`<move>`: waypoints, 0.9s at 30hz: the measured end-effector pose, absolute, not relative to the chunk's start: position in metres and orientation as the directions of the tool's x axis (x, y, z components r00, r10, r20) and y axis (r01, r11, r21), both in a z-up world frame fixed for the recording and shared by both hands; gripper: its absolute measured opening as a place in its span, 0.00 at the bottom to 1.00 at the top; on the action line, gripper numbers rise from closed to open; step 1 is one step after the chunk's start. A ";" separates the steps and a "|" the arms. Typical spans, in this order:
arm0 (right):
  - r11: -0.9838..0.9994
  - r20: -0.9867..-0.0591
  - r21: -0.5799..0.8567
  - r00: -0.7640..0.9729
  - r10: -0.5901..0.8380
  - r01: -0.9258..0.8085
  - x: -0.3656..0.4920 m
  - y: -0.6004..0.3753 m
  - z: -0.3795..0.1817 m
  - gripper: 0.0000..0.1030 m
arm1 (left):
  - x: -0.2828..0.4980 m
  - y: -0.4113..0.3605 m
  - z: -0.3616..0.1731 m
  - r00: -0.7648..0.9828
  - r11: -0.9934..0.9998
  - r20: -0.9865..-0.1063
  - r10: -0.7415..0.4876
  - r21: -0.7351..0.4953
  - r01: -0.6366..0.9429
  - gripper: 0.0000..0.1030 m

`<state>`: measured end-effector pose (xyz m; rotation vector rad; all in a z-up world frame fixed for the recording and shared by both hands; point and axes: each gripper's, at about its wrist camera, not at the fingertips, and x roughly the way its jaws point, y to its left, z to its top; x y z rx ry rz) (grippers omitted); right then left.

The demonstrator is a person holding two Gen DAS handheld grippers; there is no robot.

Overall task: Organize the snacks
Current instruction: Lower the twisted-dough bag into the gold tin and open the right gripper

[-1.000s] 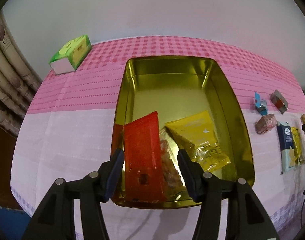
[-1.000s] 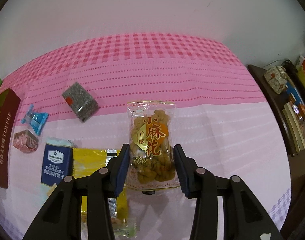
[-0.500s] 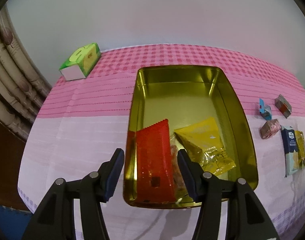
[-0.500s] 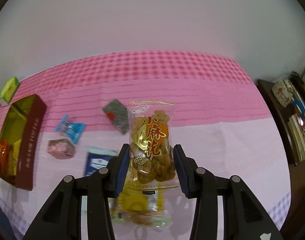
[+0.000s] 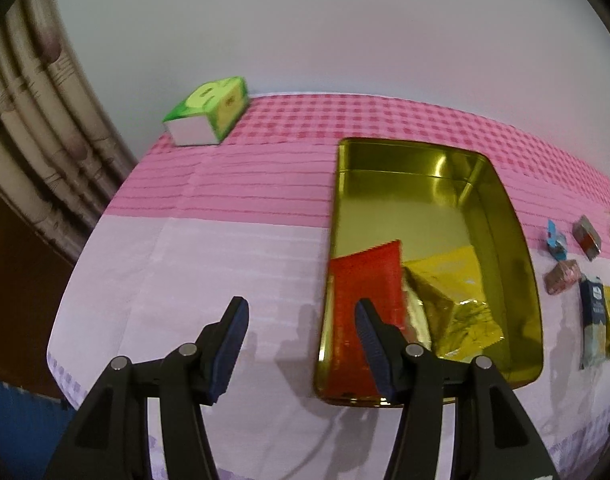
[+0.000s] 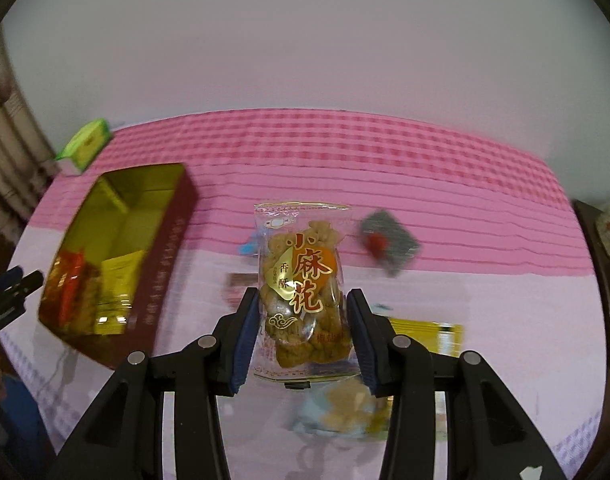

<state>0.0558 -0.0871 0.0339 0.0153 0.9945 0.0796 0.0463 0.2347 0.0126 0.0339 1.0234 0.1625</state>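
Several loose snacks (image 6: 389,240) on the table (image 6: 445,208) blurred, clear twist-snack bag (image 6: 303,280) with red lettering pinched upright in right gripper (image 6: 303,336) fingers, left gripper (image 5: 301,344) fingers apart, empty, beside gold tin (image 5: 521,272).

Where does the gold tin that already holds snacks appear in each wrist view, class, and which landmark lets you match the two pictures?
Left wrist view: the gold tin fills the centre right, above the right finger.
Right wrist view: the same tin lies at the left, its dark red side showing.
Shared landmark: the green box beyond the tin, by the wall.
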 end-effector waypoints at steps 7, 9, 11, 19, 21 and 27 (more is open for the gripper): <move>0.984 -0.833 0.099 0.528 0.165 -0.151 0.059 -0.028 0.036 0.39 | 0.046 0.257 0.011 0.490 0.978 -0.853 0.180 0.100 -0.185 0.55; 0.978 -0.834 0.105 0.520 0.186 -0.180 0.060 -0.011 0.036 0.39 | 0.047 0.263 0.010 0.488 0.975 -0.854 0.180 0.091 -0.201 0.55; 0.972 -0.835 0.107 0.512 0.202 -0.209 0.059 0.005 0.035 0.39 | 0.048 0.267 0.010 0.485 0.974 -0.856 0.181 0.086 -0.212 0.55; 0.955 -0.848 0.107 0.476 0.232 -0.275 0.059 0.058 0.021 0.39 | 0.049 0.281 0.007 0.463 0.966 -0.868 0.178 0.066 -0.249 0.55; 0.955 -0.853 0.107 0.469 0.231 -0.277 0.060 0.066 0.017 0.39 | 0.049 0.284 0.007 0.462 0.964 -0.869 0.178 0.059 -0.260 0.55; 0.956 -0.866 0.094 0.450 0.216 -0.277 0.063 0.081 0.004 0.39 | 0.049 0.291 0.007 0.459 0.958 -0.869 0.185 0.056 -0.281 0.55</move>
